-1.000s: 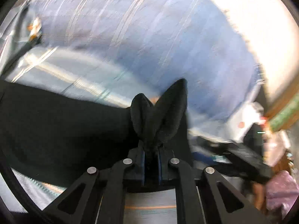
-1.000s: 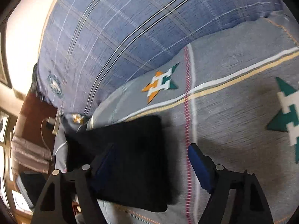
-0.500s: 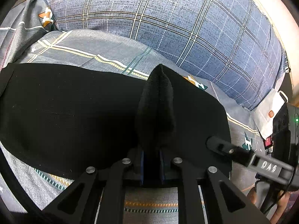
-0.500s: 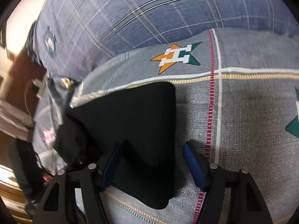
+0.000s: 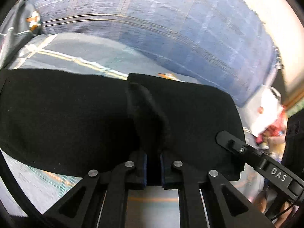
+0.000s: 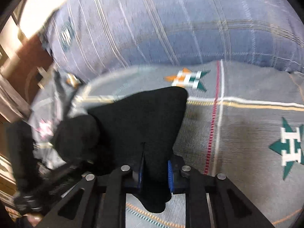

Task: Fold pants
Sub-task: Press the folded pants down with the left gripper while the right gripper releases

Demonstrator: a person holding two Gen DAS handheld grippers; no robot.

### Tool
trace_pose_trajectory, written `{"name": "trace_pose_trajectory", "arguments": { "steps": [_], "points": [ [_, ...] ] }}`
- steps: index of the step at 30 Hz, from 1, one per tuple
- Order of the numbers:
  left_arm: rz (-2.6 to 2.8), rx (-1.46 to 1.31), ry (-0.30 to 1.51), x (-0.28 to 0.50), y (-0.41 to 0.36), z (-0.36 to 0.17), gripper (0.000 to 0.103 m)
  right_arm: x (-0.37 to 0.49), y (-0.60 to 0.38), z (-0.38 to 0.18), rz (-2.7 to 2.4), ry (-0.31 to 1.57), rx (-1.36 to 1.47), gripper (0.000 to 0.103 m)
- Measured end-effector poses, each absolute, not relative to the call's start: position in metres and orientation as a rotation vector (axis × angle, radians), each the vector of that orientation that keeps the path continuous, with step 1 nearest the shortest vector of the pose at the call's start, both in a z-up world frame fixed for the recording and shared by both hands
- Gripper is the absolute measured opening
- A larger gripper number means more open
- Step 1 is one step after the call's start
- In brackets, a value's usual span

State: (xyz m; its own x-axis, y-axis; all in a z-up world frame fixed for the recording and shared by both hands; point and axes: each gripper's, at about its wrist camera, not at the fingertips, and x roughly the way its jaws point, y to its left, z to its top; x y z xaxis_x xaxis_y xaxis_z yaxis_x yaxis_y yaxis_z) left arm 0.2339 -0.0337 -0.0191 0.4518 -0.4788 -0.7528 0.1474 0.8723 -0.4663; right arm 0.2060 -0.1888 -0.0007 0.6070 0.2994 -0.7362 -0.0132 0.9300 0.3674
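Black pants (image 5: 66,117) lie folded across a grey patterned bedspread (image 5: 79,51). My left gripper (image 5: 153,168) is shut on a bunched ridge of the black cloth that rises between its blue pads. The other gripper's finger (image 5: 233,144) rests on the cloth at the right. In the right wrist view the pants (image 6: 144,117) are pulled up into a peak. My right gripper (image 6: 154,172) is closing, its blue pads pinching a fold of the cloth, whose end hangs below the jaws. The left gripper's frame (image 6: 38,186) shows blurred at the lower left.
A big blue plaid pillow (image 5: 171,28) lies behind the pants. A white bag (image 5: 266,110) and clutter sit at the bed's right edge. Wooden furniture (image 6: 24,57) stands at the left in the right wrist view. Bare bedspread (image 6: 247,133) stretches right of the pants.
My right gripper's jaws have come together on the pants' edge and lifted it. The left gripper stays shut on its fold and has shifted a little over the cloth.
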Motion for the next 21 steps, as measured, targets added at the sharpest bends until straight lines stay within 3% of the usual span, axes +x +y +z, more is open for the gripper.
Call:
{"name": "trace_pose_trajectory", "arguments": {
  "steps": [4, 8, 12, 13, 15, 18, 21],
  "points": [
    [-0.479, -0.324, 1.050, 0.219, -0.064, -0.010, 0.011, 0.159, -0.235, 0.005, 0.108, 0.829, 0.437, 0.020],
    [-0.438, -0.314, 1.148, 0.229, -0.071, -0.047, 0.011, 0.173, -0.255, -0.031, 0.056, 0.961, 0.522, 0.021],
    [-0.507, -0.349, 1.116, 0.226, -0.057, -0.050, 0.015, 0.185, -0.248, -0.046, -0.027, 1.048, 0.464, 0.041],
    [-0.518, -0.353, 1.115, 0.224, -0.053, -0.051, 0.016, 0.183, -0.250, -0.040, -0.034, 1.024, 0.464, 0.053],
    [-0.539, -0.375, 1.114, 0.225, -0.047, -0.055, 0.016, 0.177, -0.256, -0.026, -0.072, 0.944, 0.465, 0.067],
    [-0.542, -0.403, 1.120, 0.227, -0.046, -0.057, 0.017, 0.169, -0.261, -0.004, -0.061, 0.810, 0.501, 0.078],
    [-0.540, -0.420, 1.129, 0.227, -0.048, -0.057, 0.017, 0.175, -0.253, -0.003, 0.042, 0.766, 0.550, 0.078]
  ]
}}
